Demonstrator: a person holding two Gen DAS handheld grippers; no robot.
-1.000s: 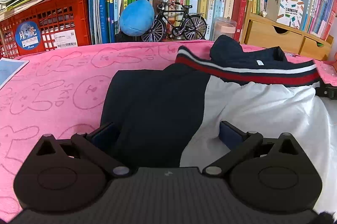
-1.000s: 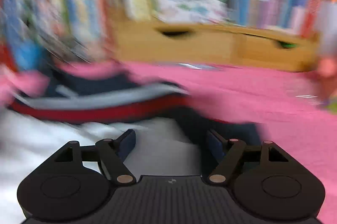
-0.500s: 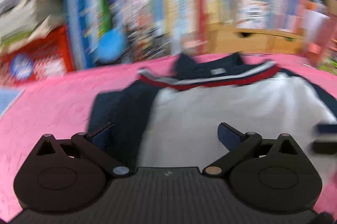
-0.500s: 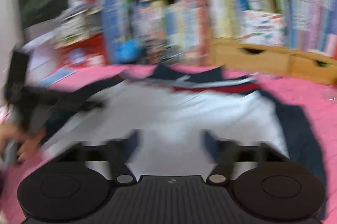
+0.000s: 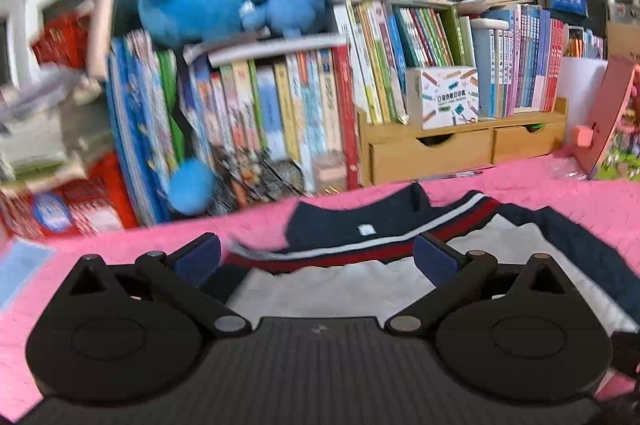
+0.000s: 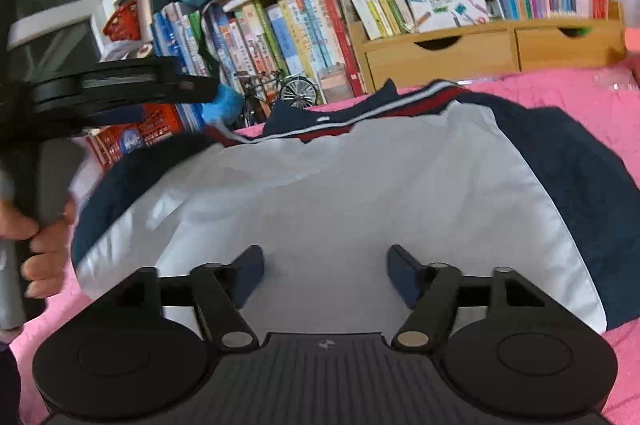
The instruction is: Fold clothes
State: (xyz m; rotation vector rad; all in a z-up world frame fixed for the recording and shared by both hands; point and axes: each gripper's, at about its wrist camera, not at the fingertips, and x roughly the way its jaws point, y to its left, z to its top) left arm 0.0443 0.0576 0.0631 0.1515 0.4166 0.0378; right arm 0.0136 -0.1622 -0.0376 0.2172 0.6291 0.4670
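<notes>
Both jaws stand spread, the right gripper (image 6: 325,275) still opening, nothing between them. The jacket (image 6: 340,193) lies flat, collar toward the books (image 6: 280,21). The left gripper (image 5: 318,257) hovers above it.

Both grippers raised, nothing between the fingers.

Left gripper (image 5: 318,257): fingers spread wide at lower centre of its own view, empty. In the right wrist view it sits at the left edge, seen side-on, with the person's left hand (image 6: 34,241) wrapped around its handle. Right gripper (image 6: 325,275): jaws opening, pointing downward, empty.

Right tongs (image 6: 325,275) opening empty above white-and-navy jacket (image 6: 344,193), pink cloth (image 6: 560,93)
</notes>
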